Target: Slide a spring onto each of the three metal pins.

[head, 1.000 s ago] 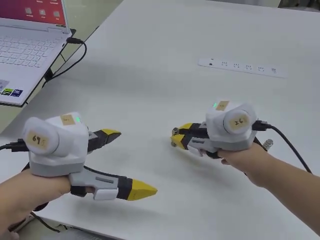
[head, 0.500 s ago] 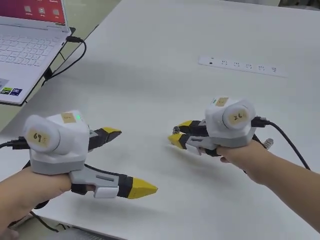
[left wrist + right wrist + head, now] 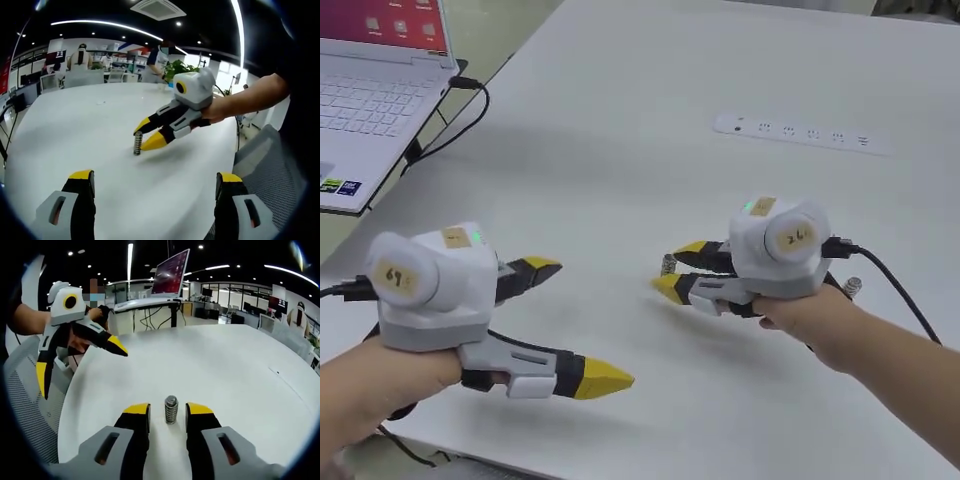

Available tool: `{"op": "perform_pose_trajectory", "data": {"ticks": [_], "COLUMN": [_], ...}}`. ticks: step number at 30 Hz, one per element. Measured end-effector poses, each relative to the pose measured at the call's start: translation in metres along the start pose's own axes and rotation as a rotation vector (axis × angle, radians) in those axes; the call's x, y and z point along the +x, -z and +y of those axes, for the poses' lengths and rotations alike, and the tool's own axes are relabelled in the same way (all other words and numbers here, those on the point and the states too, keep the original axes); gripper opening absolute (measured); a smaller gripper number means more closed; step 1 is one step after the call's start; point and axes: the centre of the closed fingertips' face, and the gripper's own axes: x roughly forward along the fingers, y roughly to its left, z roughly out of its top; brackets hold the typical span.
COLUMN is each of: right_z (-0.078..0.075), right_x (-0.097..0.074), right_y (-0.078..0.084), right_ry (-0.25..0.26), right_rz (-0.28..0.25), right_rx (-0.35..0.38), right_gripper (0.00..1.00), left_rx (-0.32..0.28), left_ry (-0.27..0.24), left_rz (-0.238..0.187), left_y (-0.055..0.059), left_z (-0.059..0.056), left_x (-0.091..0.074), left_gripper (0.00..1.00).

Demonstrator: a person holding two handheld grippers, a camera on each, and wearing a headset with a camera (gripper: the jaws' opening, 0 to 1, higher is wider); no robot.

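**Right jaws straddle an upright spring on the white counter**

The small grey metal coil spring point(image 3: 171, 409) stands upright on the smooth, matte white counter point(image 3: 620, 150), its ribbed turns plain to see in the right gripper view. The right hand-held gripper point(image 3: 674, 270) is white moulded plastic with black jaws and yellow wedge tips. It lies low with one jaw on either side of the spring. The jaws are slightly parted, and a thin gap shows on both sides of the coil, so nothing is clamped. The left hand-held gripper point(image 3: 590, 323), of the same make, is held well apart from the spring with its jaws spread wide and nothing between them.

Another small ribbed metal piece point(image 3: 853, 288) sits on the counter just beside the right wrist; its kind is too small to tell. A long white power strip point(image 3: 802, 133) lies farther back. A white laptop point(image 3: 375, 95) with a black cable point(image 3: 470, 110) sits at the counter's left edge.

Compared with a second ago, the right gripper's yellow tips sit slightly farther left. The spring stands on the same spot, and the left gripper's pose is unchanged.
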Motion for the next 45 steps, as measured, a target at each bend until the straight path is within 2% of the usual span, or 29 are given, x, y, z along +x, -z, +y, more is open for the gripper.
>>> {"op": "perform_pose_trajectory", "data": {"ticks": [11, 21, 26, 39, 45], "right_z": [0.0, 0.001, 0.002, 0.013, 0.011], "right_x": [-0.016, -0.044, -0.058, -0.098, -0.118], "right_y": [-0.002, -0.018, -0.027, -0.021, -0.017], "right_ry": [0.01, 0.021, 0.034, 0.058, 0.1], "right_rz": [-0.024, -0.081, -0.132, -0.189, -0.218], "right_rx": [0.011, -0.018, 0.001, 0.033, 0.04], "right_gripper": [0.35, 0.46, 0.53, 0.76, 0.88], "left_rx": [0.02, 0.037, 0.045, 0.057, 0.057], "left_ry": [0.015, 0.029, 0.034, 0.047, 0.051], "left_rz": [0.001, -0.009, -0.02, -0.051, -0.061], "left_y": [-0.007, -0.017, -0.022, -0.035, -0.039], "left_z": [-0.005, -0.01, -0.012, -0.021, -0.022], "left_x": [0.007, 0.014, 0.016, 0.021, 0.023], "left_gripper": [0.98, 0.98, 0.98, 0.98, 0.98]}}
